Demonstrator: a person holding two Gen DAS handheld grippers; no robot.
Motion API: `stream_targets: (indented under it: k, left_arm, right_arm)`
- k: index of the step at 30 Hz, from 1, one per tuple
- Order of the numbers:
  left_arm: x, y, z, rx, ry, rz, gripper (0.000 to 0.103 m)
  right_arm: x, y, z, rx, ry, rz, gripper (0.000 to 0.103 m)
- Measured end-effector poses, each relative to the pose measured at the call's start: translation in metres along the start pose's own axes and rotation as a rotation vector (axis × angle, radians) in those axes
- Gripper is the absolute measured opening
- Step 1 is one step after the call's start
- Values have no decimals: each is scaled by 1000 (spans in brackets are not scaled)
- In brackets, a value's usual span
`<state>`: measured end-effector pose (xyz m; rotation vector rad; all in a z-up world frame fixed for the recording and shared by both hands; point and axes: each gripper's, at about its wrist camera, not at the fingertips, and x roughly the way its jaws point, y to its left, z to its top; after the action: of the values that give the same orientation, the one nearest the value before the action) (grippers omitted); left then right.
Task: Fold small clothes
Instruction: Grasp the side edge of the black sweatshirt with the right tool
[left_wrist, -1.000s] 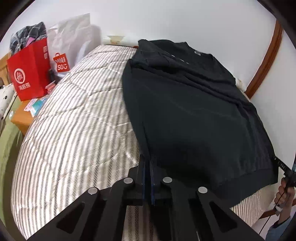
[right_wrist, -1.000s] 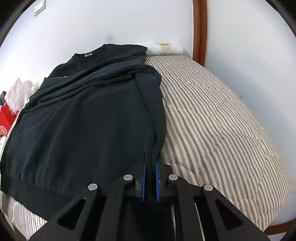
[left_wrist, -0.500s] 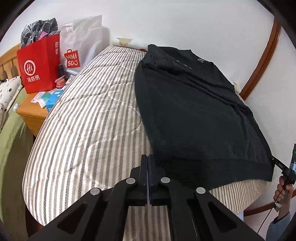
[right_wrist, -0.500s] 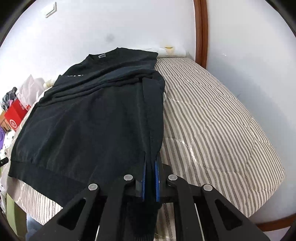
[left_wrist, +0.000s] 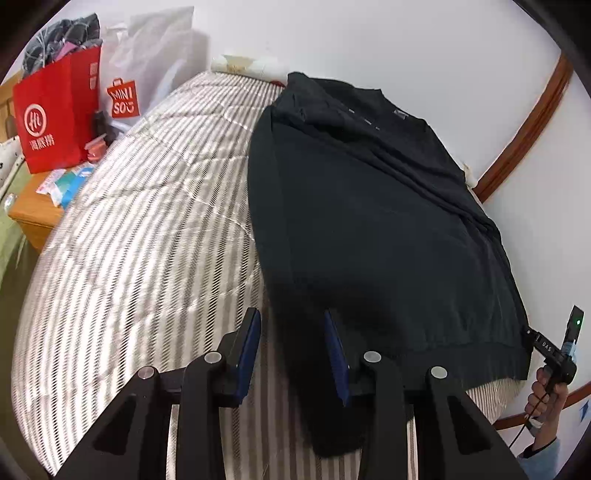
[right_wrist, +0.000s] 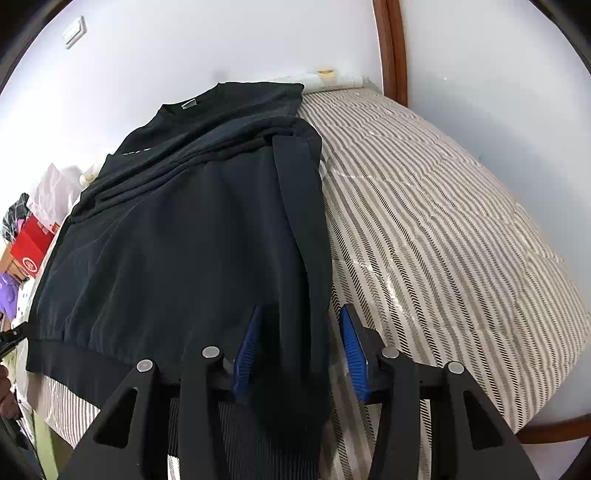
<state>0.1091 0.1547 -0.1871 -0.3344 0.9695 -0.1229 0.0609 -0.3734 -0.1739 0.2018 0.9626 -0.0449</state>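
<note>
Left gripper (left_wrist: 291, 332), black with blue pads, is opening over the hem corner of the black knit sweater (left_wrist: 369, 229), pads clear of the cloth. That sweater lies flat on the striped quilted bed (left_wrist: 140, 229). Right gripper (right_wrist: 301, 330) is opening too, astride the folded sleeve edge without pressing it.

both wrist views share sweatshirt (left_wrist: 369, 221)

Black sweater (left_wrist: 369, 229) flat on striped bed (left_wrist: 147, 229)
</note>
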Motion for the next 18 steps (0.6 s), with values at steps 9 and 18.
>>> stream_targets:
  k: [9, 18]
  left_arm:
    - [12, -13, 13, 7, -33, 42, 31]
    - [9, -15, 13, 10, -39, 91, 6]
  right_arm:
    - [14, 8, 10, -14, -35, -6, 56]
    - [22, 24, 15, -68, -50, -39, 10]
